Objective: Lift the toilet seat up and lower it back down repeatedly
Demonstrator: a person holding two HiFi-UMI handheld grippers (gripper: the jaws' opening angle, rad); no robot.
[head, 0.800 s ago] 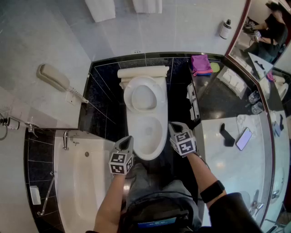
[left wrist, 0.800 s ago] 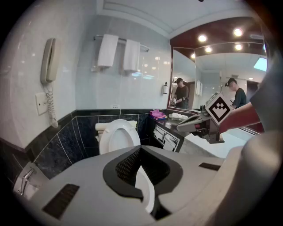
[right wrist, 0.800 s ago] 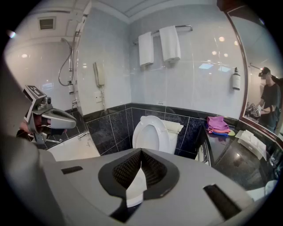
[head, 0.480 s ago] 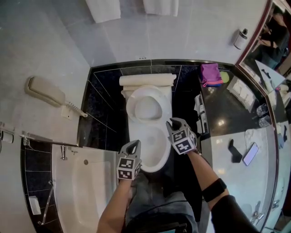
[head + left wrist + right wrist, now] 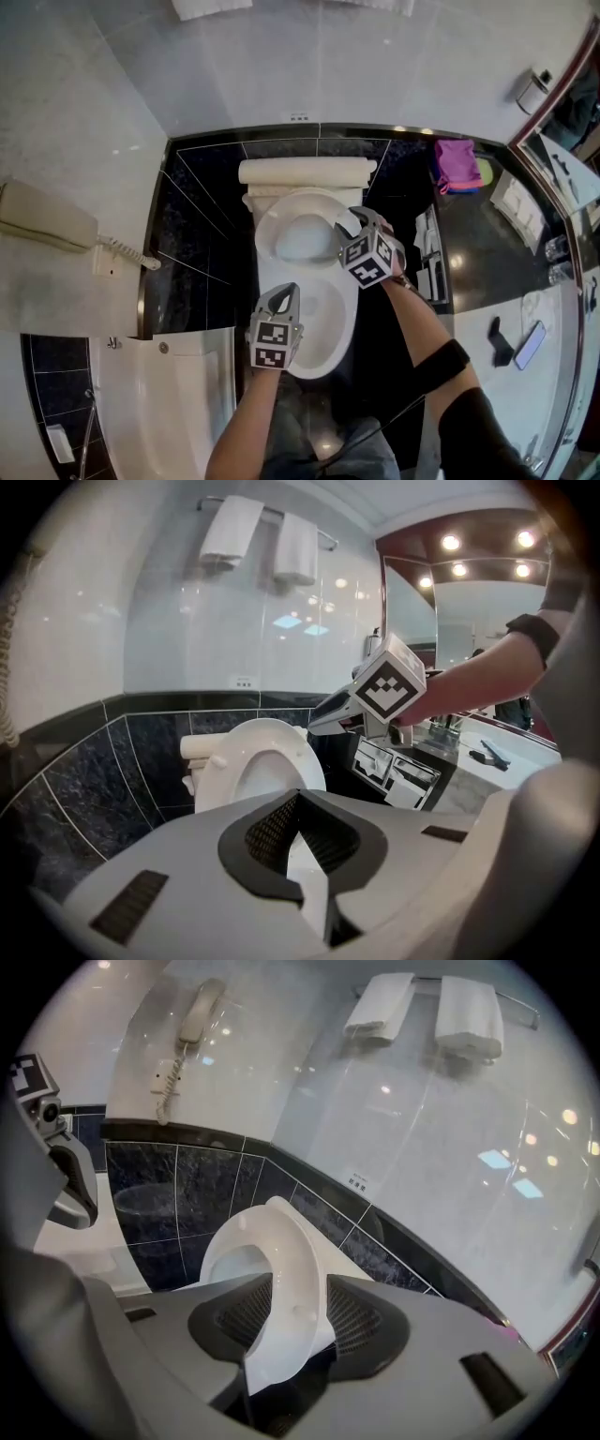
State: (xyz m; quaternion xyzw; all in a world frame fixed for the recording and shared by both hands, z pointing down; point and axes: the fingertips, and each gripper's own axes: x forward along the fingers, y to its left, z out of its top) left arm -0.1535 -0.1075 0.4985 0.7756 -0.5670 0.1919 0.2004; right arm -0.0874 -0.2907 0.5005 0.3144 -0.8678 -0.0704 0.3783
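The white toilet seat (image 5: 265, 230) stands raised and tilted over the bowl (image 5: 323, 328), in front of the tank (image 5: 305, 171). My right gripper (image 5: 352, 220) is at the seat's right rim. In the right gripper view the seat's rim (image 5: 281, 1260) fills the gap between the pads, so my right gripper (image 5: 286, 1316) is shut on it. My left gripper (image 5: 281, 292) hovers over the bowl's front left edge with nothing in it. In the left gripper view its tips (image 5: 298, 803) meet, and the seat (image 5: 272, 752) and the right gripper's marker cube (image 5: 394, 682) show beyond.
A wall telephone (image 5: 37, 220) hangs at the left, and a bathtub (image 5: 178, 403) lies below it. A counter at the right carries a pink cloth (image 5: 457, 155) and a phone (image 5: 530, 345). Two towels (image 5: 380, 1007) hang on the wall behind the toilet.
My right gripper has moved forward from beside the bowl's front up to the raised seat's right rim. The left gripper has shifted slightly toward the bowl. The head camera has leaned forward.
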